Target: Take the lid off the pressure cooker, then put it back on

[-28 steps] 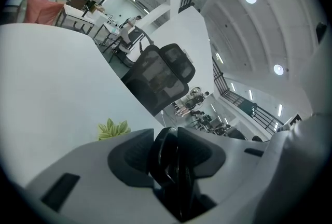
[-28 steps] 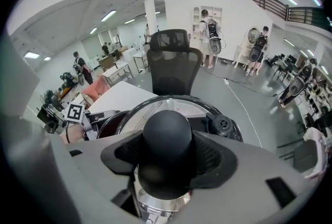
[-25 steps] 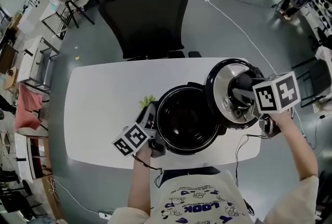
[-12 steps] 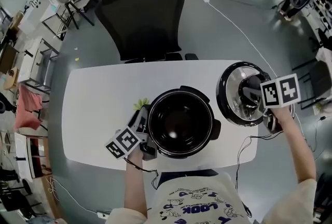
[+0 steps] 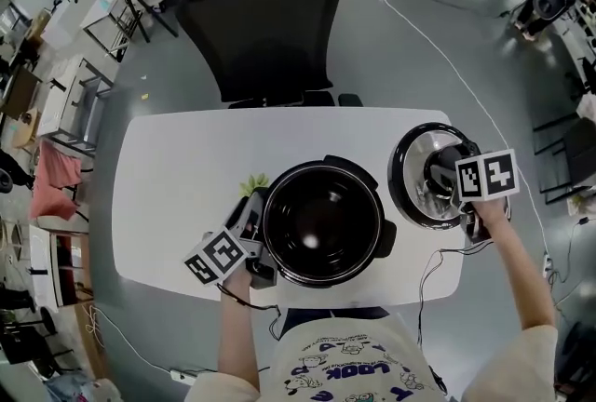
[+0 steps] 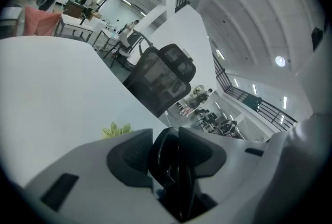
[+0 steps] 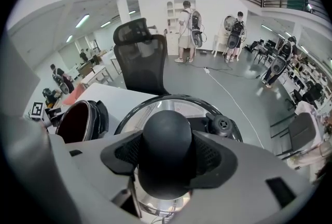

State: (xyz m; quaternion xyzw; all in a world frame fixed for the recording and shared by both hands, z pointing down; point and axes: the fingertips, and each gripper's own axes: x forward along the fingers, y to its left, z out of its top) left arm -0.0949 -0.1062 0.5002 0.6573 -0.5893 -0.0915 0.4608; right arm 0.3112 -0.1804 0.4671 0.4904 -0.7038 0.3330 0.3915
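Lid lowered rightward, now beside the open cooker; my right gripper clasps its knob, left gripper the cooker's handle.

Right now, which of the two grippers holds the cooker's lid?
The right gripper: its jaws clamp the lid's round black knob, beside the open pot. The left gripper grips the pot's side handle instead.

— Colours on my feed?
— I read a white table, black cooker and handle, silver lid with black rim and knob, black-and-white square-patterned marker cubes, green leaf.
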